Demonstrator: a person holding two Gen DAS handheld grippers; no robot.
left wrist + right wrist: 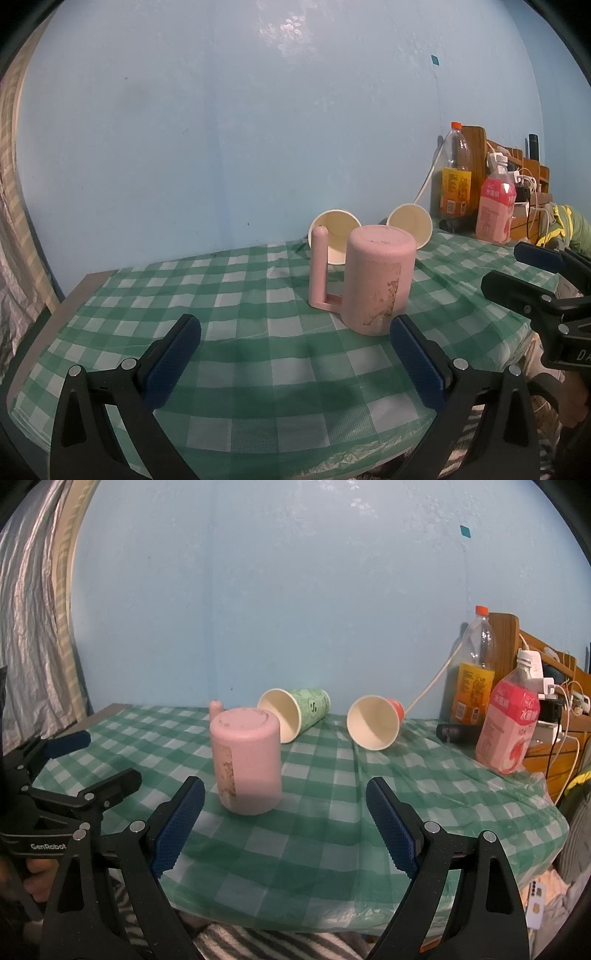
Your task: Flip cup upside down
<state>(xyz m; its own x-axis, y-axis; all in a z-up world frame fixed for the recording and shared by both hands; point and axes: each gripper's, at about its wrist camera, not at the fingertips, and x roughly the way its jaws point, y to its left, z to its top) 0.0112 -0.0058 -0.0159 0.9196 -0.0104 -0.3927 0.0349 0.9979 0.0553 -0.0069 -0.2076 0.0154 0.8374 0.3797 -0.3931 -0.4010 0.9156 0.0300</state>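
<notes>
Left wrist view: the pink mug (376,280) stands base-up on the checked tabletop (236,317), handle on its far-left side. The left claw (295,363) sits low before the mug, blades wide apart, gripping nothing. Two paper cups lie behind the mug, their bodies mostly hidden. The mug's rim is pressed to the cloth, unseen.

Right wrist view: the right claw (286,825) is spread too, empty, just right of the mug (245,760). Risk, I'd say: any sweep past the mug could topple it or roll the green cup (295,714) and orange cup (375,722). The handle is nearly hidden behind the mug.
</notes>
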